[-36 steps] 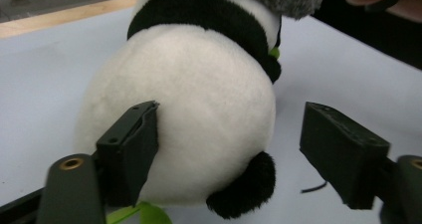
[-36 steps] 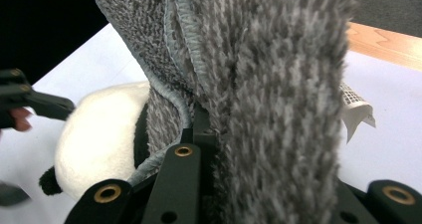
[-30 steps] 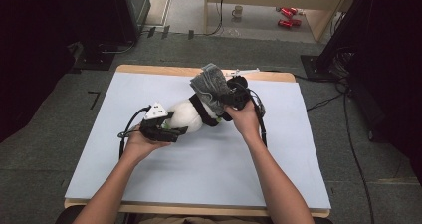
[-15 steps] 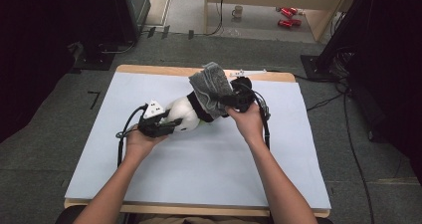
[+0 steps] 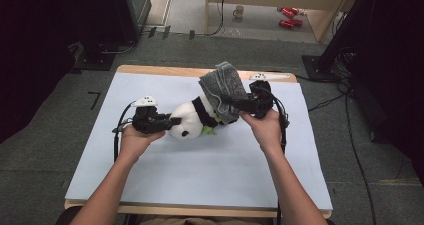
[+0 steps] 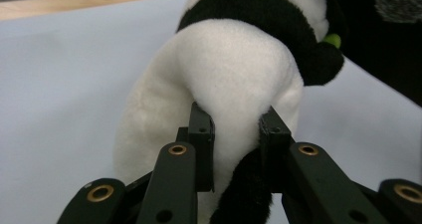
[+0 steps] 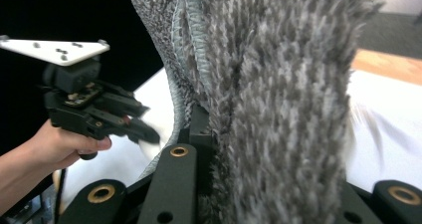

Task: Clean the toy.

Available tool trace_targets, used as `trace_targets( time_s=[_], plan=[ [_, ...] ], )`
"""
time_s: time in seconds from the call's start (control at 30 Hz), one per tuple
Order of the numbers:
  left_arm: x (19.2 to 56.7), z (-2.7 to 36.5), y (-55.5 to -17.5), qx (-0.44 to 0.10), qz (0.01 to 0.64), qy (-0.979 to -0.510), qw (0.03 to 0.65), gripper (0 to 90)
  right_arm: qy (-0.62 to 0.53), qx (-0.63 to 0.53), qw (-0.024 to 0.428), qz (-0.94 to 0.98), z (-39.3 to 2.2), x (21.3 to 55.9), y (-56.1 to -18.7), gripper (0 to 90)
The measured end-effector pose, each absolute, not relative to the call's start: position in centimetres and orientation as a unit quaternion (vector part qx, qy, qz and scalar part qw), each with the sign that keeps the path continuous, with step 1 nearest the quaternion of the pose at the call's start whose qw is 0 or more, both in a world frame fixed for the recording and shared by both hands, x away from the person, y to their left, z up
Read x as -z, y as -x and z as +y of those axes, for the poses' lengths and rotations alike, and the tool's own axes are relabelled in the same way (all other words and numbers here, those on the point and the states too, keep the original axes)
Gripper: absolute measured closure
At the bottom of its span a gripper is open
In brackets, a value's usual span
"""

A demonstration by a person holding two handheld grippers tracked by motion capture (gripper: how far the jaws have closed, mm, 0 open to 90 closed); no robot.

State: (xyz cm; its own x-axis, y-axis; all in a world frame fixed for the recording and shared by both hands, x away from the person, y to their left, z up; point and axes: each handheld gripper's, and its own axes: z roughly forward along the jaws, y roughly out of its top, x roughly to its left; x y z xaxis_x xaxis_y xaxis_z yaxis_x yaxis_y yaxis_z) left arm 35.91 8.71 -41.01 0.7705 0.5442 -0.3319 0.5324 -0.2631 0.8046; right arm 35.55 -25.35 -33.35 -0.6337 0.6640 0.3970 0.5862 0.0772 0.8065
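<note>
A black and white panda plush (image 5: 187, 120) lies mid-table, its far end under a grey fluffy towel (image 5: 222, 87). My left gripper (image 5: 172, 121) is at the panda's near-left end. In the left gripper view its jaws (image 6: 236, 129) have just been closing and now pinch a white bulge of the panda (image 6: 234, 69). My right gripper (image 5: 235, 104) is shut on the towel and holds it above the panda. The towel (image 7: 278, 84) hangs over the right gripper (image 7: 249, 149) and hides one jaw. Beyond it I see the left gripper (image 7: 144, 132) in a hand.
A pale blue mat (image 5: 200, 175) covers the wooden table. Cables trail off the table's right side (image 5: 350, 130). On the floor beyond are a mug (image 5: 239, 10), red objects (image 5: 287, 17) and dark equipment at both sides.
The left jaws went from wide open to pinched on the panda. The right hand lifted the towel a little and carried it to the right.
</note>
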Motion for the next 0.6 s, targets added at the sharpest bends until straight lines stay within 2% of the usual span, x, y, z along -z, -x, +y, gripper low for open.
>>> trace_targets(
  time_s=[0.1, 0.17, 0.3, 0.47, 0.53, 0.6],
  plan=[
    [40.7, 8.1, -35.6, 0.055, 0.343, -0.799, 0.492, 73.9, -0.409, -0.538, 0.030, 0.737, -24.7, 32.4, -34.8, 76.1],
    [40.9, 7.6, -35.6, 0.062, 0.352, -0.803, 0.477, 72.6, -0.400, -0.539, 0.018, 0.741, -23.8, 32.3, -34.5, 76.1],
    [41.4, 7.3, -35.6, 0.048, 0.366, -0.798, 0.476, 71.8, -0.389, -0.525, -0.011, 0.757, -21.2, 33.3, -34.0, 76.2],
    [41.5, 7.1, -35.5, 0.035, 0.374, -0.794, 0.478, 69.7, -0.390, -0.484, -0.044, 0.782, -17.9, 36.2, -34.0, 76.4],
    [41.5, 7.0, -35.4, 0.031, 0.375, -0.793, 0.479, 69.2, -0.394, -0.464, -0.047, 0.792, -16.9, 37.3, -34.1, 76.3],
    [41.5, 6.8, -35.2, 0.016, 0.376, -0.800, 0.468, 68.6, -0.396, -0.442, -0.029, 0.805, -16.3, 38.4, -34.4, 77.0]
  ],
)
